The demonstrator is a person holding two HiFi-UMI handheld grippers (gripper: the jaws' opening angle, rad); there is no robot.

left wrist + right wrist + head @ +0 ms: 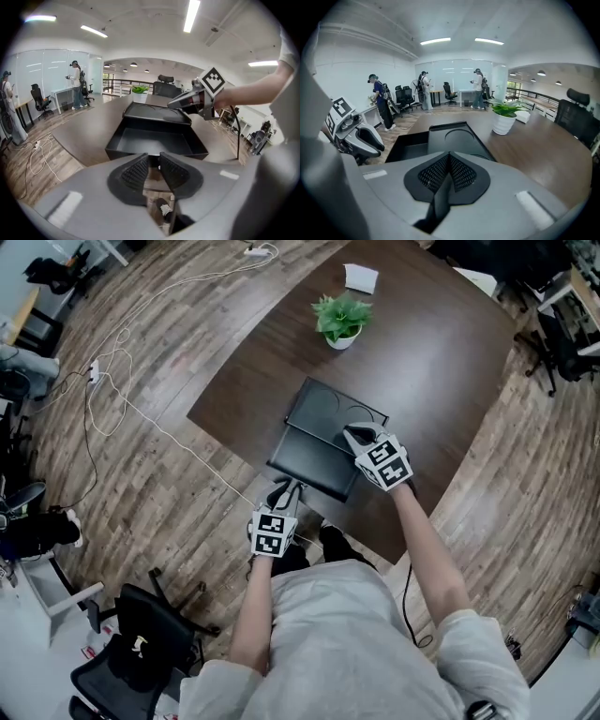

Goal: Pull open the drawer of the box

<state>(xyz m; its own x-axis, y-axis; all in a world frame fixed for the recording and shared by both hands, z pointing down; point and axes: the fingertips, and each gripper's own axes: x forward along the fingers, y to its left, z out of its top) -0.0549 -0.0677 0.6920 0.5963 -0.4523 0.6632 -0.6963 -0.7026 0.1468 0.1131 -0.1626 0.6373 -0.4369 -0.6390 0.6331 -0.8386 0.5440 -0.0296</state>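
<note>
head view: on the left, the wooden floor (pixel 141 484) carries a white cable (pixel 141 409), and an office chair (pixel 141 643) stands at the near left. the left gripper (pixel 288 491) is held off the near edge of the bench (pixel 431 362), just near of the drawer (pixel 314 460). the drawer is pulled out of the box (pixel 333 413) toward the person and overhangs the bench edge.

left gripper view: the left gripper (pixel 154 157) points at the drawer (pixel 154 140), whose inside shows bare. its fingers (pixel 136 171) stand at a narrow gap with nothing between them; only floor and a shoe show through the gap.

centre: the box sits on the near part of the bench. a potted plant (pixel 342 317) stands beyond it, and a white box (pixel 361 278) lies farther still.

right: the right gripper (pixel 354 434) is over the right near part of the box top; contact with the top cannot be confirmed.

right gripper view: the right gripper (pixel 449 154) has its fingers (pixel 461 176) pressed together, holding nothing. beyond them lie the box (pixel 452 136) and, to its left, the open drawer (pixel 408 147). the plant (pixel 505 117) stands to the far right.
</note>
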